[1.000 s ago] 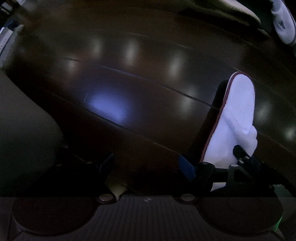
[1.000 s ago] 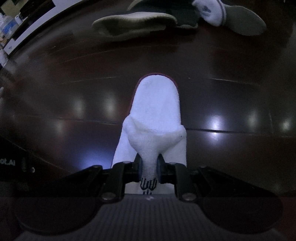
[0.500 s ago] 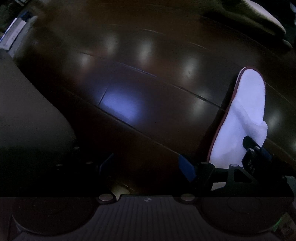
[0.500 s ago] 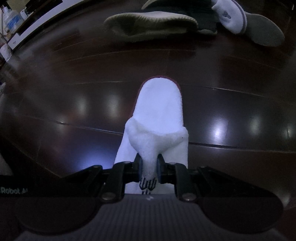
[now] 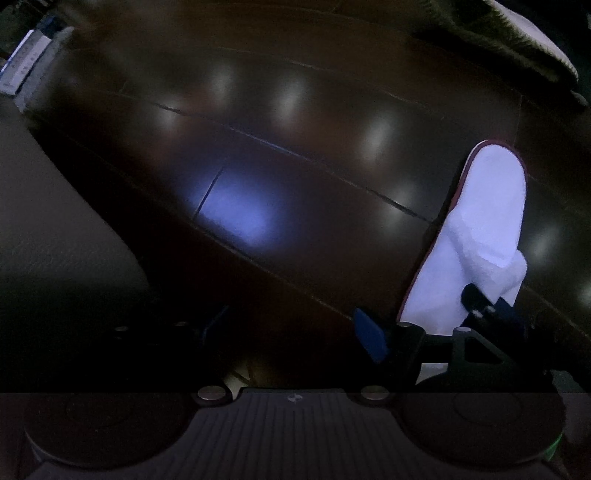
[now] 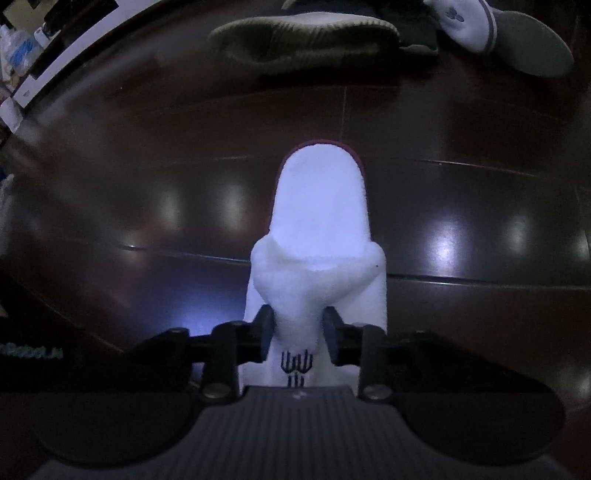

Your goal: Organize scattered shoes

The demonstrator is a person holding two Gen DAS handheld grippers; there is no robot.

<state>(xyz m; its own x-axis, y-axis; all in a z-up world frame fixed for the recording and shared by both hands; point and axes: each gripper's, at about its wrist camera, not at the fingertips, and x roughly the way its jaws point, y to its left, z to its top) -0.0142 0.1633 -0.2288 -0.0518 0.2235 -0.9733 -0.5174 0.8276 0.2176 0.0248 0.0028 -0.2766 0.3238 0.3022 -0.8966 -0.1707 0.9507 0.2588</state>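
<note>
A white terry slipper (image 6: 321,206) with a dark red rim lies toe-away on the dark wooden floor. Its raised upper stands between the fingers of my right gripper (image 6: 297,332). The fingers are slightly parted, and the pads (image 6: 266,332) sit at the fabric's sides without squeezing it. In the left wrist view the same slipper (image 5: 480,229) is at the right, with the right gripper (image 5: 484,306) at its heel end. My left gripper (image 5: 291,332) hangs open and empty over bare floor, left of the slipper.
An olive knit shoe (image 6: 306,33) lies across the far floor, with a white and grey slipper (image 6: 469,22) beside it. The olive shoe (image 5: 517,40) also shows top right in the left view. A dark leather seat (image 5: 55,221) fills the left, with boxes (image 5: 26,66) beyond.
My right gripper's fingers have spread apart from the tight pinch on the slipper's upper. The slipper has stayed in place. My left gripper stays open and has shifted only slightly.
</note>
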